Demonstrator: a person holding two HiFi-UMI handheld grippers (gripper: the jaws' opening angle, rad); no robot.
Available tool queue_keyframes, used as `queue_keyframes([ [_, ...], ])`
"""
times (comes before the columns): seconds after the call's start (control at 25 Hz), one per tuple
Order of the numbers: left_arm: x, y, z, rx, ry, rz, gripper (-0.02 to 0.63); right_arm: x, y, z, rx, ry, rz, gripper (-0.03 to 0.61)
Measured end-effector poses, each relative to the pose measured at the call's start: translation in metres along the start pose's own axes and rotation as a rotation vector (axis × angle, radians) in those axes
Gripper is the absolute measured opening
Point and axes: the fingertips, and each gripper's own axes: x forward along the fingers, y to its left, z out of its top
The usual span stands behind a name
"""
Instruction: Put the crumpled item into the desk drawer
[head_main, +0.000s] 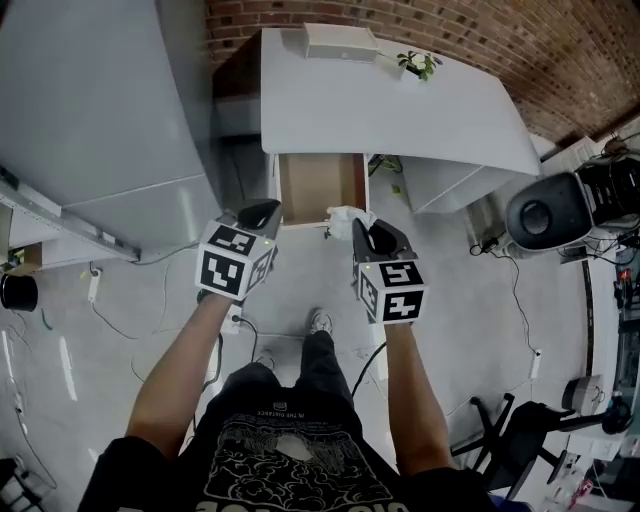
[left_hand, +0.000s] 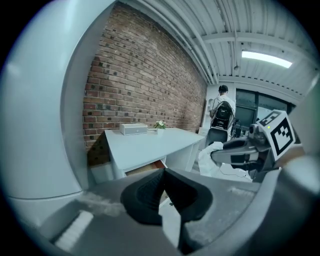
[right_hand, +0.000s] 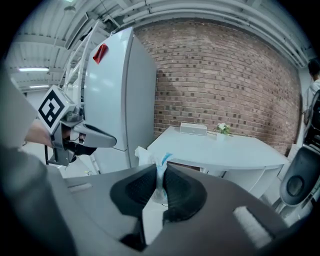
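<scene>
- Got the black two-jaw right gripper (right_hand: 160, 172) pinched narrow on the crumpled white paper wad with a blue streak (right_hand: 144, 154), ribbed pads squeezing it from both sides.
- Sticking up and forward past the jaw tips, most of that wad.
- From the head view: sitting right at the front right corner of the open light-brown wooden drawer (head_main: 320, 185), held up there, not down inside yet.
- Over on the other side, the black two-jaw left gripper (left_hand: 164, 175) with jaws closed together on nothing, near the drawer's front left corner.
- Pulled out from under the white curved-top desk (head_main: 400, 120), that drawer.
- Farther back on the desktop: a small pale rectangular box (head_main: 340, 40) and a little green potted plant (head_main: 418, 64), red brick wall (head_main: 470, 30) behind.
</scene>
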Motion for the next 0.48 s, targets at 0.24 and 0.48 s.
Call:
queue_keyframes([
  [0.24, 0.035, 0.016, -0.018, -0.086, 0.042, 0.055, 0.000, 0.047, -0.010, -0.024, -0.063, 0.083, 0.125, 0.031],
  [0.48, 0.064, 0.025, -0.034, -0.140, 0.095, 0.070, 0.000, 0.087, -0.022, -0.044, -0.122, 0.149, 0.223, 0.031],
])
